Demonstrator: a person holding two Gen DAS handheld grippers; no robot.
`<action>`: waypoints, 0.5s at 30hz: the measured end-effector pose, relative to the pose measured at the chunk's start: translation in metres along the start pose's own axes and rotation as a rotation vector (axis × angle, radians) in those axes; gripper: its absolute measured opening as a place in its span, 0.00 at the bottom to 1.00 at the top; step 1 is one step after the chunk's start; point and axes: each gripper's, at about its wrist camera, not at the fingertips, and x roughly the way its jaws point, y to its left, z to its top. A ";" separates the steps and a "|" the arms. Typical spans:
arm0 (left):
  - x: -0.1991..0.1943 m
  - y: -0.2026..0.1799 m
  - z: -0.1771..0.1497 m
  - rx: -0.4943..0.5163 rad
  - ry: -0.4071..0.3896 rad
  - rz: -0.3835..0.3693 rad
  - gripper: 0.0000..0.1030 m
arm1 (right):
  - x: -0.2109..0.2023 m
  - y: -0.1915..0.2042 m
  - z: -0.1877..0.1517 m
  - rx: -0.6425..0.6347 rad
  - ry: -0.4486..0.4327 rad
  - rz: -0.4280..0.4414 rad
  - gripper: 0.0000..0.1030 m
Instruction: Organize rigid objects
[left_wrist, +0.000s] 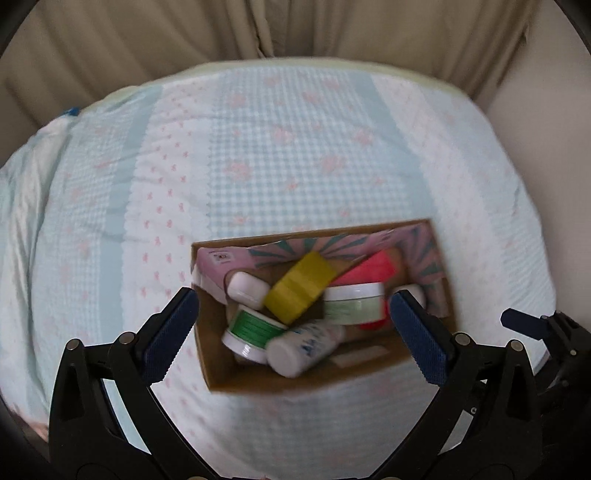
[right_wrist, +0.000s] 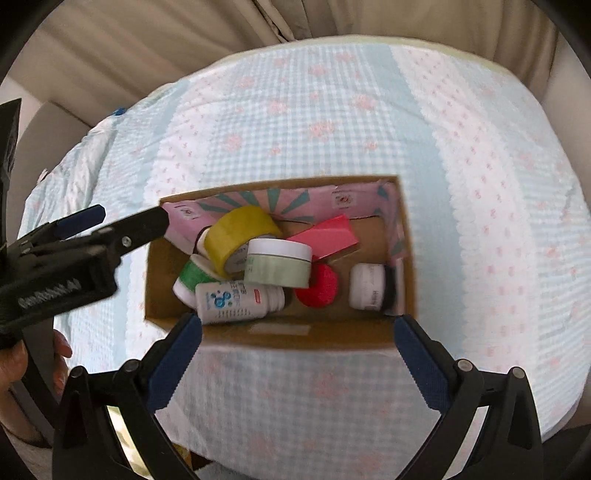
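Bed with checked quilt (right_wrist: 332, 122) holds only the cardboard box (right_wrist: 295, 336); tape rolls, jars, bottle all inside. Left gripper (left_wrist: 295, 317) and right gripper (right_wrist: 297, 345) gape empty; task looks near complete.

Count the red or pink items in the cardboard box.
2. A pink-red block leans near the far wall, and a red round piece lies in front of it beside the pale green jar. More could be buried underneath.

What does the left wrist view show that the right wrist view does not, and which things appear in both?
Left wrist only: the rounded white case beside the pink carton.

Right wrist only: the person's hand holding the left gripper, jaws open.

Both: the brown cardboard box on the checked bedspread, the yellow tape roll, and the white printed bottle lying down.
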 end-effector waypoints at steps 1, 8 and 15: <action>-0.012 -0.006 -0.001 -0.008 -0.013 0.004 1.00 | -0.013 -0.003 0.000 -0.012 -0.011 -0.002 1.00; -0.134 -0.069 -0.014 -0.034 -0.254 0.011 1.00 | -0.130 -0.029 -0.002 -0.083 -0.183 -0.042 1.00; -0.218 -0.115 -0.033 -0.036 -0.440 0.039 1.00 | -0.248 -0.058 -0.011 -0.091 -0.445 -0.121 1.00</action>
